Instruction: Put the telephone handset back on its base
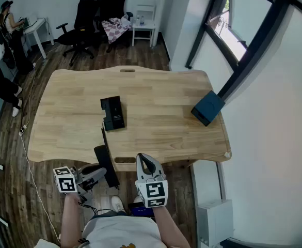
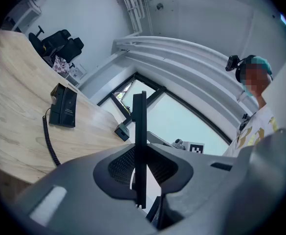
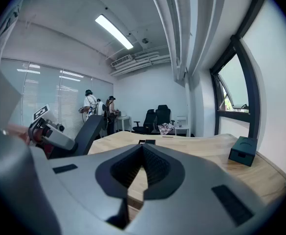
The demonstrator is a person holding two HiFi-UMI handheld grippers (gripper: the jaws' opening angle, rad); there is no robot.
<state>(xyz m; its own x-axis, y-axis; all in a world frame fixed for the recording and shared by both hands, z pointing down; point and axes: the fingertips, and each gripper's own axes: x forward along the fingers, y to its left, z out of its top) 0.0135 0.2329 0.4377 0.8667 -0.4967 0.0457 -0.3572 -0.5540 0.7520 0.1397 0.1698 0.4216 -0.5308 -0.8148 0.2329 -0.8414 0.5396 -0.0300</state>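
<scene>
Two grippers hung at the table's (image 1: 166,133) near edge. Left gripper (image 1: 95,174) was clamped on the handset (image 1: 106,165), whose long axis ran roughly toward the base (image 1: 112,112). Base sat straight ahead on the table, a touch right, coiled cord (image 1: 104,136) between. Right gripper (image 1: 146,163) had jaws together, empty, about equally near. Tabletop round base was bare; dark box (image 1: 208,107) lay well apart, right.
</scene>
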